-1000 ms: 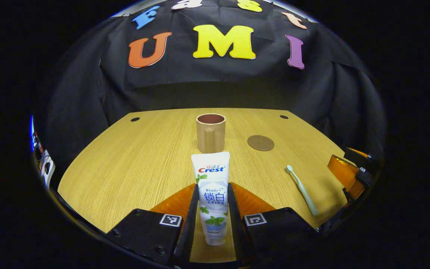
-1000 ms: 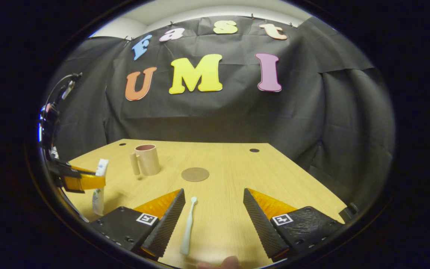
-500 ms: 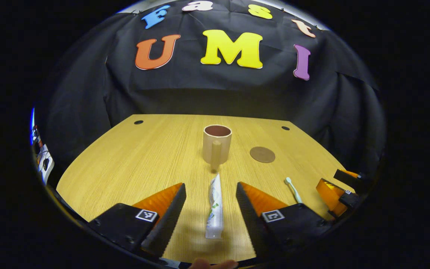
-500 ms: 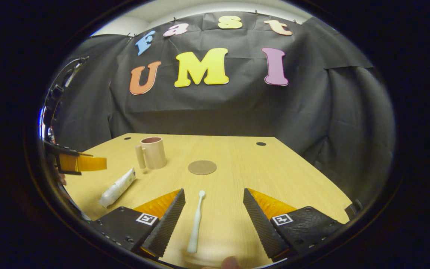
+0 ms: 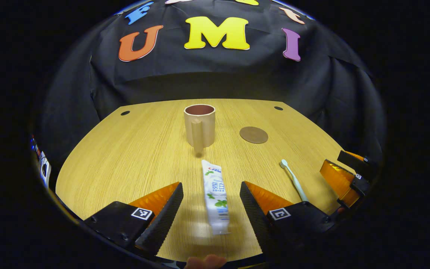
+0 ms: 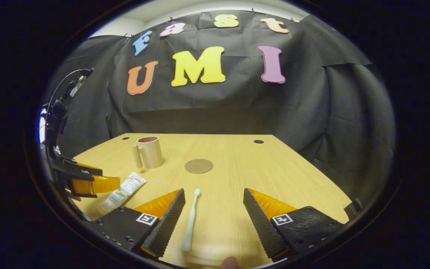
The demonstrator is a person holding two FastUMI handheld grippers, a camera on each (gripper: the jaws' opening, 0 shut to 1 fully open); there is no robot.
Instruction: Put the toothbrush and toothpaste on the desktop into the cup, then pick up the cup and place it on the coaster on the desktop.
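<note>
One toothpaste tube [image 5: 215,196] lay flat on the counter [image 5: 133,157] between the parted fingers of the left hand-held gripper [image 5: 211,213], label up; half a second earlier it lay on edge. One toothbrush [image 6: 190,221] lay between the spread fingers of the right hand-held gripper [image 6: 213,220]. One cup [image 5: 199,125] stood beyond, one coaster [image 5: 253,135] beside it. The left gripper view showed the cup's handle head-on.

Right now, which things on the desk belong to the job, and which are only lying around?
For the job:
- toothpaste, flat between the open left gripper fingers
- toothbrush, flat between the open right gripper fingers
- cup, upright
- coaster, bare

Not for the job:
- desk and its two holes
- cloth wall
</note>
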